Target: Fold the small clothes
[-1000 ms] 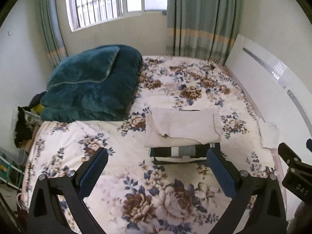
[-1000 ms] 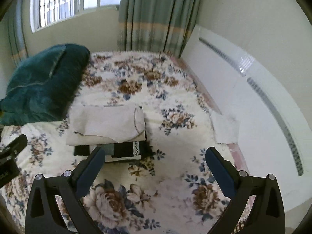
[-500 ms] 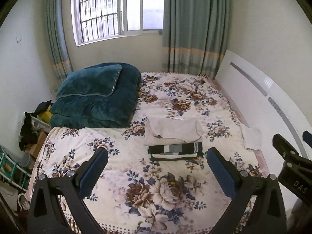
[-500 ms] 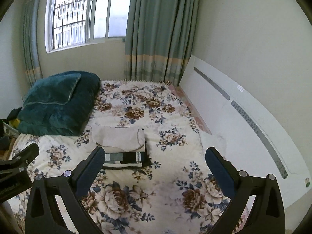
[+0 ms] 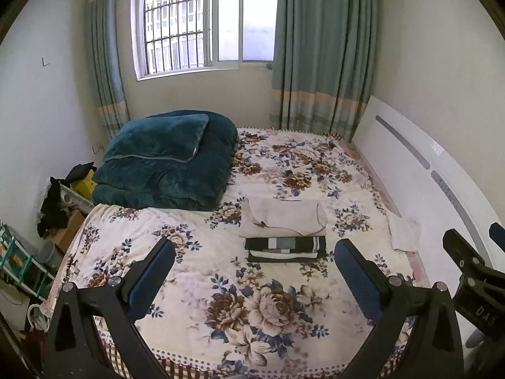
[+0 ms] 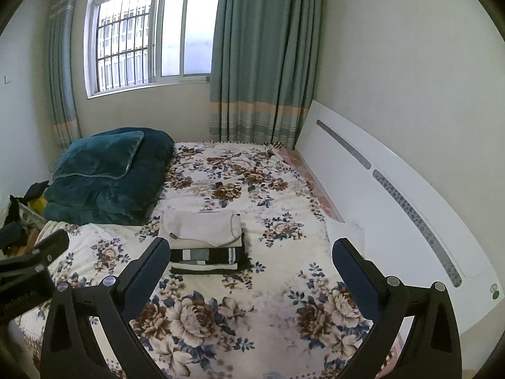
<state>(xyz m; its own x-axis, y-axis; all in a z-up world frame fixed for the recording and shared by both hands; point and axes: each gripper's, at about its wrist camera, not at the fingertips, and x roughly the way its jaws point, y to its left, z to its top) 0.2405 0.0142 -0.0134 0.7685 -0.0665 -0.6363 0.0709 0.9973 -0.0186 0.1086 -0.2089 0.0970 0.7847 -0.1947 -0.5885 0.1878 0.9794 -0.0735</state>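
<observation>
Floral bed point(image 5: 195, 271): clothes stack point(image 5: 285, 237), quilt point(image 5: 167, 164), perhaps towel point(image 5: 404, 232).

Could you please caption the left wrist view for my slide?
Open left gripper above a floral bed, facing a stack of folded clothes.

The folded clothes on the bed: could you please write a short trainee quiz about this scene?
1. True or false: the beige garment lies on top of the striped black garment.
2. Which item lies beside the white headboard? A) small white cloth B) teal quilt C) a shoe
3. Fill in: both the left tongs and the right tongs are ____ and hold nothing.

Key: 1 true; 2 A; 3 open.
</observation>
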